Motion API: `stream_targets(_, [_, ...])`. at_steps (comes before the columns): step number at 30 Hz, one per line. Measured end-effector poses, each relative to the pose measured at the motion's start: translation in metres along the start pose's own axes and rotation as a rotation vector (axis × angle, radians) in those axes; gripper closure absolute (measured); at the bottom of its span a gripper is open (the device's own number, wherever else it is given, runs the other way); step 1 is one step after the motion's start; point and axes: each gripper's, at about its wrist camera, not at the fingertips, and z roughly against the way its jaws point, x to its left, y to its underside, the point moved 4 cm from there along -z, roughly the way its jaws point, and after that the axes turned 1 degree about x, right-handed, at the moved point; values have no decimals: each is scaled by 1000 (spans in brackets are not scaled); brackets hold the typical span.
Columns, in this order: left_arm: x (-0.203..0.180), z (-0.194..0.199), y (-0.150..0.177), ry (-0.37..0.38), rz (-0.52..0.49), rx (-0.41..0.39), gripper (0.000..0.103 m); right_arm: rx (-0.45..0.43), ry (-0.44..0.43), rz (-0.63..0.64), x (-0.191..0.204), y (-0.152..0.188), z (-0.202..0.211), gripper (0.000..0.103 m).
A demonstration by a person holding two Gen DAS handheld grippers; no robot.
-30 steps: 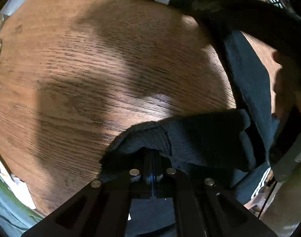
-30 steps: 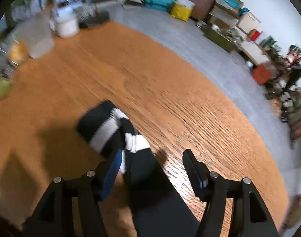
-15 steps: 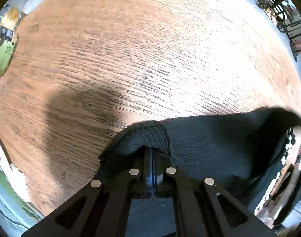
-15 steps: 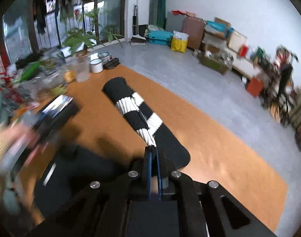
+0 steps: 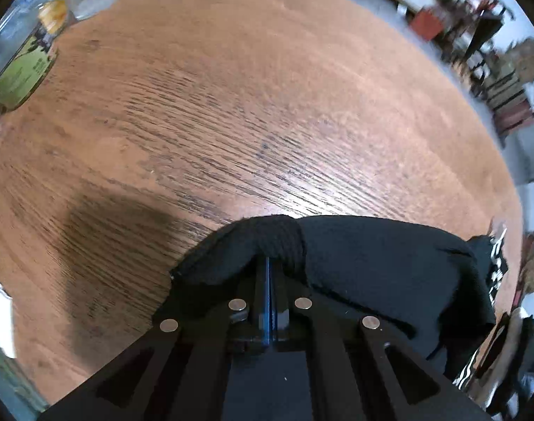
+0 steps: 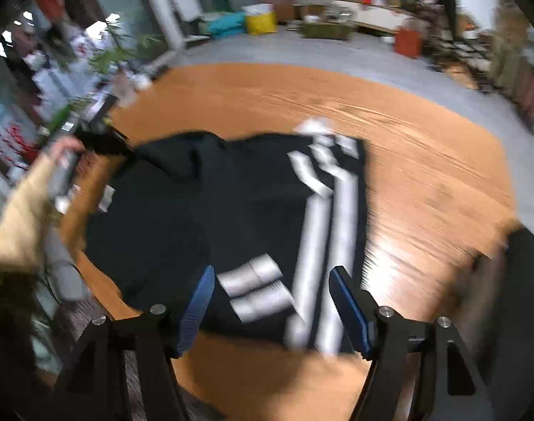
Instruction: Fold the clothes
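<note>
The left gripper [image 5: 269, 270] pinched a thick black hem of the garment [image 6: 231, 217], which lay spread on the wooden bench [image 5: 249, 112], white-striped. The right gripper [image 6: 272, 301] hovered above it, fingers wide apart.

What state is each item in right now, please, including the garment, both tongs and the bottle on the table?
Black garment with white stripes: lying on the wooden table, partly folded, one edge pinched.
Left tongs: shut on the garment's black edge.
Right tongs: open, above the striped part, holding nothing.
Green-labelled bottle: resting at the table's far left edge; tilt unclear through the fisheye.
</note>
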Motion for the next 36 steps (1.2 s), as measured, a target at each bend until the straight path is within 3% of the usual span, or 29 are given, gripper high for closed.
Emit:
stream_targets(3, [18,3,9,15,33,-11,99,24,-22,48,14,-39,-65,38])
stream_targets(5, [13,-3,-3,-35,-2,-11,99,84,-32,64,16,-42,-90,53])
stream_targets(9, [-7,-7,-1,-166,-110,-5,99,222,-64,91,17,-36,-130,51])
stream_targets(11, [-14,-10,-1,-211,-136,6,99,255,-21,144,16,-26,-132,37])
stream_targets(13, [-19,-25,-42,-225,-136,24,99,273,19,174,13,-15,-130,35])
stream_targets(14, [-20,-25,-45,-225,-138,29,99,294,23,177,10,-9,-130,38])
stream_targets(15, [-20,-27,-48,-224,-139,33,99,317,19,174,8,-3,-132,44])
stream_targets(17, [-19,-29,-53,-222,-141,40,99,358,11,197,9,9,-136,81])
stream_targets(20, [-13,-25,-57,-208,-142,36,99,387,91,266,14,13,-133,98])
stream_targets(21, [-11,-27,-58,-204,-144,35,99,387,129,276,14,7,-127,98])
stream_targets(23, [4,-38,-74,-196,-147,34,99,284,235,308,15,-21,-97,98])
stream_targets(26, [4,-36,-69,-177,-146,34,99,-10,405,359,30,-66,-22,99])
stream_targets(28, [-7,-39,-63,-151,-135,36,99,-91,480,460,52,-64,4,98])
stream_targets(29, [-11,-39,-63,-139,-130,38,99,-82,472,496,62,-53,9,98])
stream_targets(31, [-13,-36,-77,-117,-123,38,99,31,382,501,71,-21,-2,98])
stream_targets(34, [-20,-43,-67,-105,-124,35,99,255,256,460,69,36,-39,95])
stream_targets(36, [-20,-40,-62,-102,-127,33,99,354,190,426,67,60,-57,74])
